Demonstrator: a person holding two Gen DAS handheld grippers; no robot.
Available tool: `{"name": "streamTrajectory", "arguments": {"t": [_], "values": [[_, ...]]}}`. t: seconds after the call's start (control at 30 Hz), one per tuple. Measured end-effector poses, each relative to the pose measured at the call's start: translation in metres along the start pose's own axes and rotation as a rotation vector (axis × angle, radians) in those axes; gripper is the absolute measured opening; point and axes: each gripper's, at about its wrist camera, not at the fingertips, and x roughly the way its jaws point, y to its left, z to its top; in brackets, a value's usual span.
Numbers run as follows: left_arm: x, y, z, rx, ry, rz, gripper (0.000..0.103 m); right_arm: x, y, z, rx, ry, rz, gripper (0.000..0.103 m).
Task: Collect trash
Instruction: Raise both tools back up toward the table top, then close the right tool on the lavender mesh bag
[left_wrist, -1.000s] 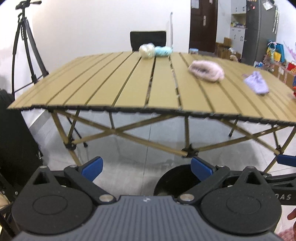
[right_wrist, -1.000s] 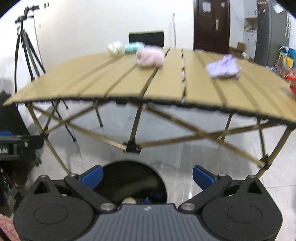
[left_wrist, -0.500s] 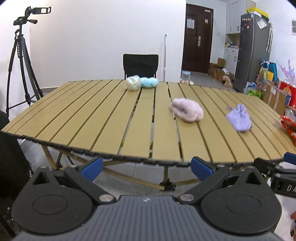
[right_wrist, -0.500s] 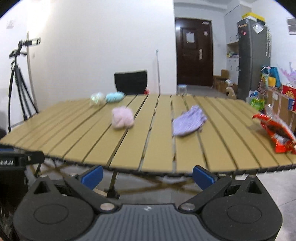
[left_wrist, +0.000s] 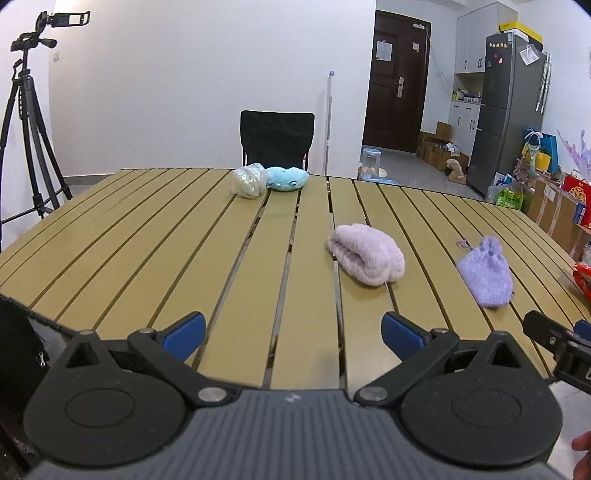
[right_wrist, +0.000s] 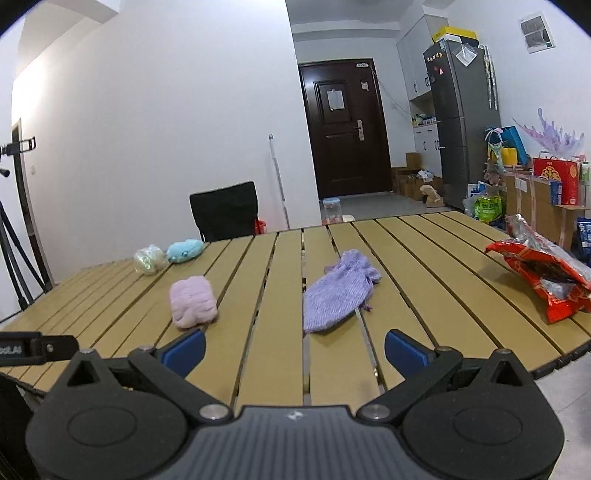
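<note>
A slatted wooden table holds a red crumpled snack bag at the right edge, a clear crumpled plastic wad at the far side, a blue plush, a pink fuzzy bundle and a purple knit pouch. My left gripper is open and empty over the near edge. My right gripper is open and empty, short of the purple pouch.
A black chair stands behind the table. A tripod stands at the left. A door, a fridge and boxes and bags are at the back right.
Both grippers have risen from below the table edge, above a black bin on the floor, to above the tabletop. Both stay open and empty.
</note>
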Motion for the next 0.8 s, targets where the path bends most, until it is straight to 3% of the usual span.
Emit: {"name": "streamTrajectory", "arguments": {"t": [0.13, 0.37, 0.6, 0.8], "values": [[0.015, -0.007, 0.009, -0.012, 0.001, -0.008, 0.103, 0.009, -0.007, 0.004, 0.006, -0.023, 0.034, 0.103], [0.046, -0.018, 0.02, -0.016, 0.019, -0.003, 0.103, 0.049, -0.006, 0.018, -0.026, -0.037, -0.067, 0.103], [0.074, -0.023, 0.03, -0.003, 0.03, 0.013, 0.103, 0.105, -0.012, 0.034, -0.015, 0.019, -0.137, 0.103], [0.093, -0.022, 0.03, -0.006, 0.063, 0.014, 0.103, 0.142, -0.019, 0.039, -0.002, 0.09, -0.155, 0.09]]}}
